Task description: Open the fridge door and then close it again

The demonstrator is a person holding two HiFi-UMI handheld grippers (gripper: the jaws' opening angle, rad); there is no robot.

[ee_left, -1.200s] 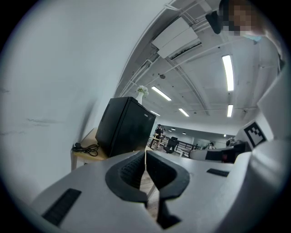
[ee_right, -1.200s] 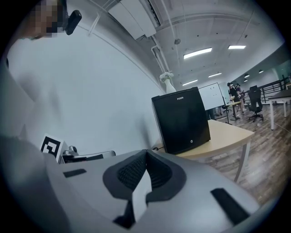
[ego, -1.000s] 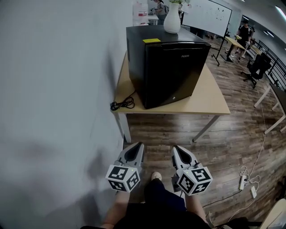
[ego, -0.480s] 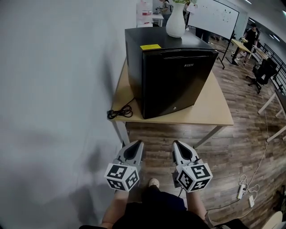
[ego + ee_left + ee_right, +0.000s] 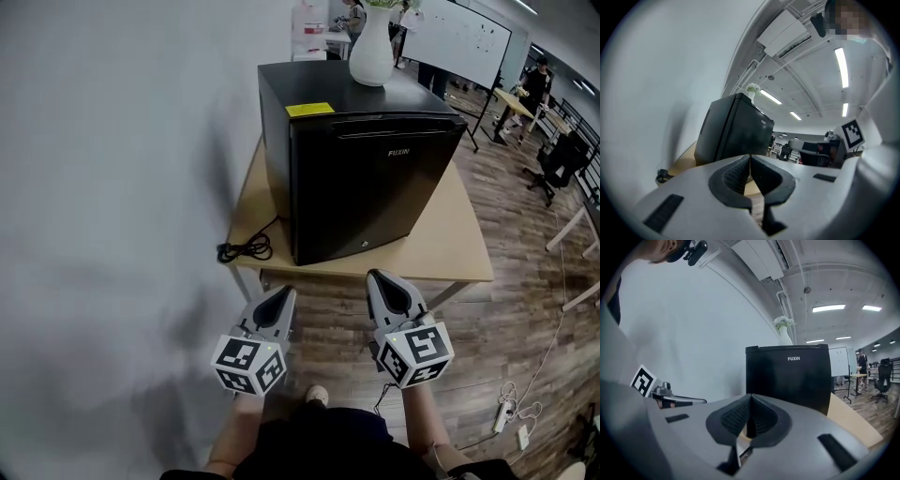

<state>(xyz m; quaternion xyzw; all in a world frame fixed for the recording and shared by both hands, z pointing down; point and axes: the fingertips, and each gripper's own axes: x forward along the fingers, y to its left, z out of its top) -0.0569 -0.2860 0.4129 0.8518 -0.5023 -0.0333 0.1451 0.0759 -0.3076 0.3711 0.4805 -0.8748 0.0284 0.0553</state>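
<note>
A small black fridge [image 5: 366, 169] stands on a light wooden table [image 5: 450, 248] against the wall, its door closed, with a yellow sticker on top. It also shows ahead as the fridge [image 5: 733, 133] in the left gripper view and the fridge [image 5: 787, 376] in the right gripper view. My left gripper [image 5: 284, 292] and right gripper [image 5: 375, 277] hover side by side just short of the table's front edge, below the fridge door. Both are shut with nothing between the jaws: left gripper [image 5: 750, 157], right gripper [image 5: 750, 397].
A white vase [image 5: 372, 52] stands on top of the fridge. A coiled black cable [image 5: 244, 248] lies on the table by the wall. A grey wall [image 5: 112, 187] fills the left. Desks, office chairs [image 5: 562, 155] and a whiteboard [image 5: 464, 42] stand at the far right.
Both grippers have advanced toward the table and fridge, which now look larger and closer. The jaws stayed shut.
</note>
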